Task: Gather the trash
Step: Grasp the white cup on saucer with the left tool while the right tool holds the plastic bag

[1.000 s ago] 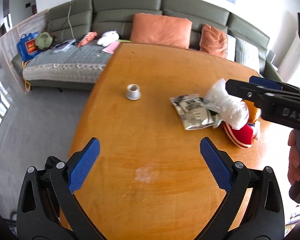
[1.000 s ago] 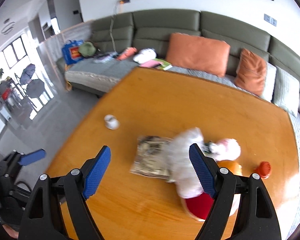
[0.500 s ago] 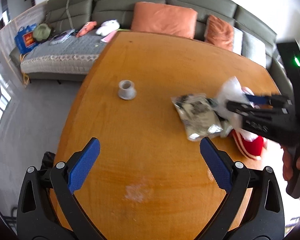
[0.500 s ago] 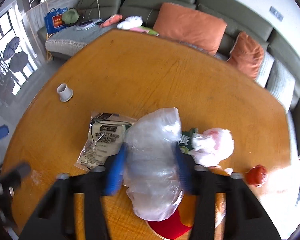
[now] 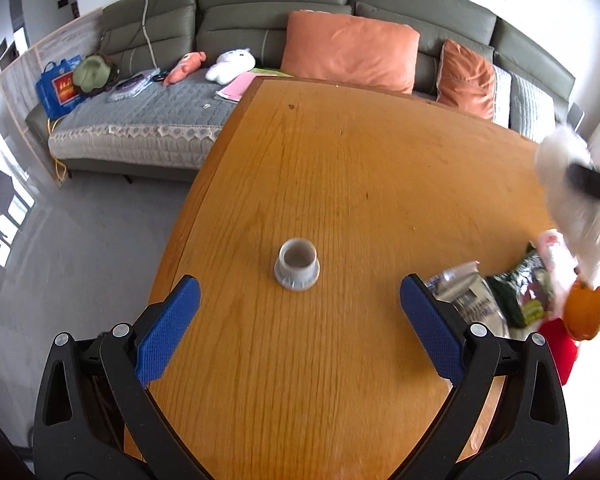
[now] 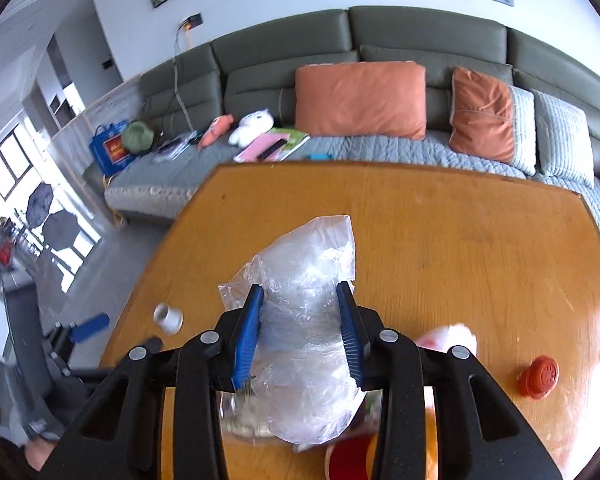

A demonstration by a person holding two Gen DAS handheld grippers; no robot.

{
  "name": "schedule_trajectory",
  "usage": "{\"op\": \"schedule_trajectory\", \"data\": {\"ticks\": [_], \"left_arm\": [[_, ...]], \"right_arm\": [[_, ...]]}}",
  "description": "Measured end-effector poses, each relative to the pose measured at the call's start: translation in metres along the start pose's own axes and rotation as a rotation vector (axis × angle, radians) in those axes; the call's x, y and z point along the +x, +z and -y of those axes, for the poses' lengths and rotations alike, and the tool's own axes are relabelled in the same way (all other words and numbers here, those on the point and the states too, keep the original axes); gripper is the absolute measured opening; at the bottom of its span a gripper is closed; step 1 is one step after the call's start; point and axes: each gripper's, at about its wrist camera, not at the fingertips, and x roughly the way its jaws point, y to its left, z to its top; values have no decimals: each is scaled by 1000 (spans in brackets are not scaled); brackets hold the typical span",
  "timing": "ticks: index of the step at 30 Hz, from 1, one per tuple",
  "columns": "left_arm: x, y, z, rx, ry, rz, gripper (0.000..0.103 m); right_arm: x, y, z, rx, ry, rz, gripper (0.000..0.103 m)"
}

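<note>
Your right claw (image 6: 300,328) is clamped on the clear plastic bag (image 6: 308,312); its jaws just closed. Keep squeezing. Left claw (image 5: 300,332) gapes w/ the grey cup (image 5: 297,264) at 12 o'clock: lower straight.

left gripper (image 5: 298,330): jaws wide apart, nothing between, pointing down at table | right gripper (image 6: 300,328): jaws just closed in, pads clamped on clear plastic bag (image 6: 308,320), angled down

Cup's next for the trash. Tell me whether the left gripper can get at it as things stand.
Probably yes: the left gripper is open, the cup stands alone on bare table just ahead between its fingers, nothing in the way.
</note>
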Motion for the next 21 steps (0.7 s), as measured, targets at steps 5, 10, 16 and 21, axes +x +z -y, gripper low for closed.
{"op": "schedule_trajectory", "data": {"ticks": [5,10,16,21], "left_arm": [[16,8,3,49,12,29,85],[40,12,-4,56,8,-22,41],[49,6,-7,54,4,-35,32],[43,1,-9,36,-16,-16,32]], "right_arm": [[14,14,-3,12,18,-3,39],[26,12,-2,16,32,-30,40],[32,10,-1,23,44,-44,40],[28,8,-8,12,52,-44,40]]}}
